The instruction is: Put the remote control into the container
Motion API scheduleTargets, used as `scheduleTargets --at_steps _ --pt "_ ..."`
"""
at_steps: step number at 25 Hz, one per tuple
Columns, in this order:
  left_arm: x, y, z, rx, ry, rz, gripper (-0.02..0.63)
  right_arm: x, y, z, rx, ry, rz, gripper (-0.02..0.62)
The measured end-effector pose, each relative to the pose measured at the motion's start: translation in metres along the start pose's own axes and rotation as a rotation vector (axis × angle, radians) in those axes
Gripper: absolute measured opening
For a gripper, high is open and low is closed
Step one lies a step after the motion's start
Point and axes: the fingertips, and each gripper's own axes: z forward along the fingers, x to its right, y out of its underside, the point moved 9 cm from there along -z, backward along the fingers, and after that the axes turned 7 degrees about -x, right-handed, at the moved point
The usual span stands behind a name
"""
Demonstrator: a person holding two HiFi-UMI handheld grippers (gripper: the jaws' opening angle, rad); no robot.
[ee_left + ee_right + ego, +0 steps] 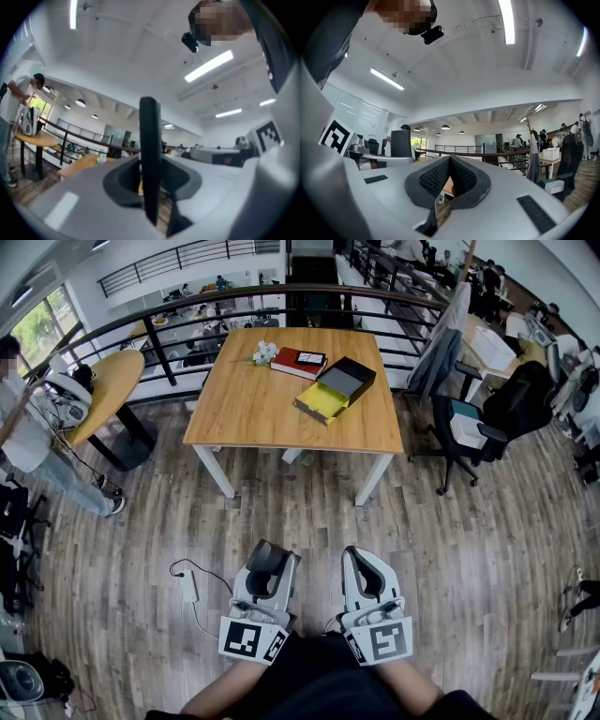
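The task has begun but is not done. The left gripper (270,561) has its jaws clamped on the remote control (150,154), a thin black slab that stands up between them. The right gripper (450,163) has its jaws together and holds nothing. The container (336,388), an open black and yellow box, sits on the far worktop (253,409), well apart from both grippers. What is left: carry the remote control over, put it in the container and let go.
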Motion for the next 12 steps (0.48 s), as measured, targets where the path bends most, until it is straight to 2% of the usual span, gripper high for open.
scheduleTargets --at_steps 12 --pt "0.017 0.004 0.008 0.003 -0.044 0.016 0.103 0.024 0.008 -0.014 -0.025 -0.04 0.001 0.018"
